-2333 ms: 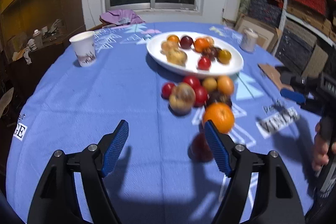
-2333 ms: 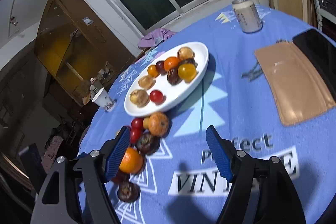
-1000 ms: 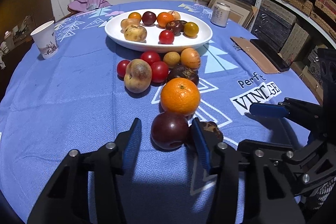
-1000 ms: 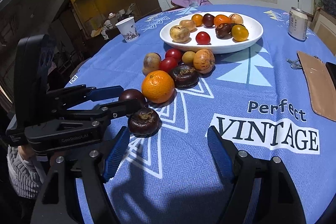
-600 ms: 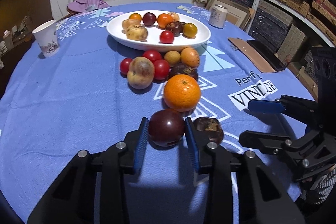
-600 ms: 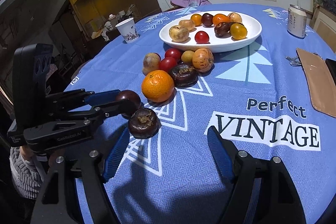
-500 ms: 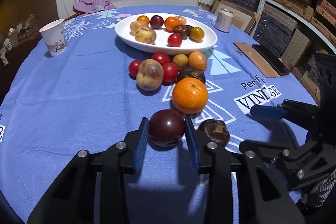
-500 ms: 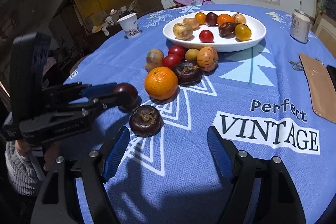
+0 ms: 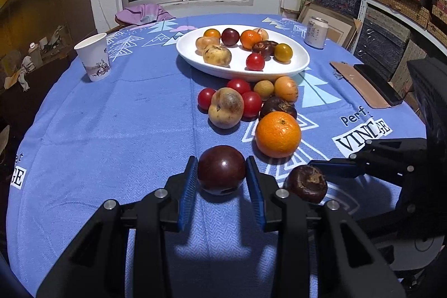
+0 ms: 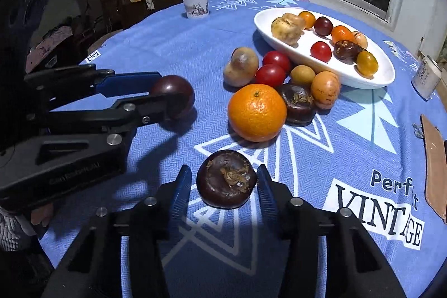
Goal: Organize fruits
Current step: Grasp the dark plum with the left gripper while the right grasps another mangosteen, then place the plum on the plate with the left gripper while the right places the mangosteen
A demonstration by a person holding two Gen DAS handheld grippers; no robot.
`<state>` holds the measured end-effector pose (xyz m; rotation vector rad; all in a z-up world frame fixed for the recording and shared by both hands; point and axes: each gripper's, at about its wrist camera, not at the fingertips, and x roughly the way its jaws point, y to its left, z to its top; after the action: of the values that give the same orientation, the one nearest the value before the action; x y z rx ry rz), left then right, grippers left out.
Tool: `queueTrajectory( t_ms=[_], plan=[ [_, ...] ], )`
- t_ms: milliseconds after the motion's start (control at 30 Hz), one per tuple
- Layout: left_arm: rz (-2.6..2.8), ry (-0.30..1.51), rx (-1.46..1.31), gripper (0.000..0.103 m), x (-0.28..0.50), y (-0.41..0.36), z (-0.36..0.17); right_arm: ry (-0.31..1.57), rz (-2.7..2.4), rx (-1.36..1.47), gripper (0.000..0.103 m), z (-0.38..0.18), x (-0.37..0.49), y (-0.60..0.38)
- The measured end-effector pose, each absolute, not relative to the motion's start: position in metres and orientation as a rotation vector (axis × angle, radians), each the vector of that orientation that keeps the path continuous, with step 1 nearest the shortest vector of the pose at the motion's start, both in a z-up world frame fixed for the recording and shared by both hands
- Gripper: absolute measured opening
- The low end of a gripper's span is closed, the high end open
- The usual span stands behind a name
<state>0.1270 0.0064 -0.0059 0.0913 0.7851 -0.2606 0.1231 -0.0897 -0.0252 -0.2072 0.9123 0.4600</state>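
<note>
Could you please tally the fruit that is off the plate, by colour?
Red fruits: 3
Orange fruits: 2
Tan fruits: 2
Dark fruits: 3 (plum, 2 mangosteens)
Total off the plate: 10

1. "Perf t" over "VINTAGE", partly lost in folds, is printed on the blue tablecloth, to the right of the right gripper's fingers.
2. In the left wrist view the same print reads "Perf" and "VIN GE", right of and beyond the left gripper's fingers.
3. The letters "et" and "GE" show at the cloth's far left edge.
4. The can and the paper cup carry markings too small to read.
5. Embossed lettering on the left gripper's body is too blurred to read.
</note>
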Motion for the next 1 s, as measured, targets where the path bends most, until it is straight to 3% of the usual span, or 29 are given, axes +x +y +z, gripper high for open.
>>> queueTrajectory(
  t_ms=[633,1000],
  plan=[
    [-0.249,0.74,0.095,0.034,0.123,0.008,0.003,0.835,0.421,-0.07,0.041,-0.002,0.116,-0.136],
    [-0.227,0.678,0.032,0.034,0.151,0.035,0.061,0.744,0.348,-0.005,0.041,0.036,0.136,-0.176]
  ],
)
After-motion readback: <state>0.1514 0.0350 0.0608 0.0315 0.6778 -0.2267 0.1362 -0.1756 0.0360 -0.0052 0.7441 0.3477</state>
